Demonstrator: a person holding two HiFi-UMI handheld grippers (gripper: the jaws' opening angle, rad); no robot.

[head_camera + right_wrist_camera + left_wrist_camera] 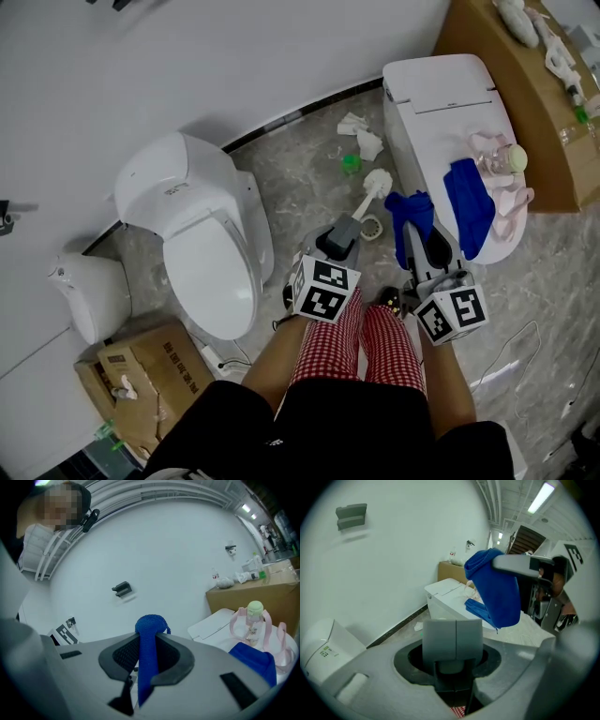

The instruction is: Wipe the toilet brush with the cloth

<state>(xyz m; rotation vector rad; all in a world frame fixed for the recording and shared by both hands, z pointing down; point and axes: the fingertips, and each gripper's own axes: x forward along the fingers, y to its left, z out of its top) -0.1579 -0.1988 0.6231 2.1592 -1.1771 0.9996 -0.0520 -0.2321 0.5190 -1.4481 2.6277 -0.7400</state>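
From above, the left gripper [336, 246] is holding the toilet brush [377, 184], white head low between a rounded toilet [202, 239] and a boxy toilet [441, 98], with the right gripper [424, 246] dangling a blue cloth [410, 214] just beside it. The left gripper view is showing jaws clamped on the grey handle [452, 637]. The right gripper view is showing jaws pinching the cloth.

We see our left tongs [451, 663] clamped on the blocky grey plastic end of the toilet brush handle [452, 637]. Beyond it, up and to the right, the right tongs [501, 563] pinch a blue cloth [499, 595] that hangs in folds. Behind stands a white toilet [443, 595] with its lid down and a second blue cloth [477, 607] lying on it, against a white wall [408, 550].
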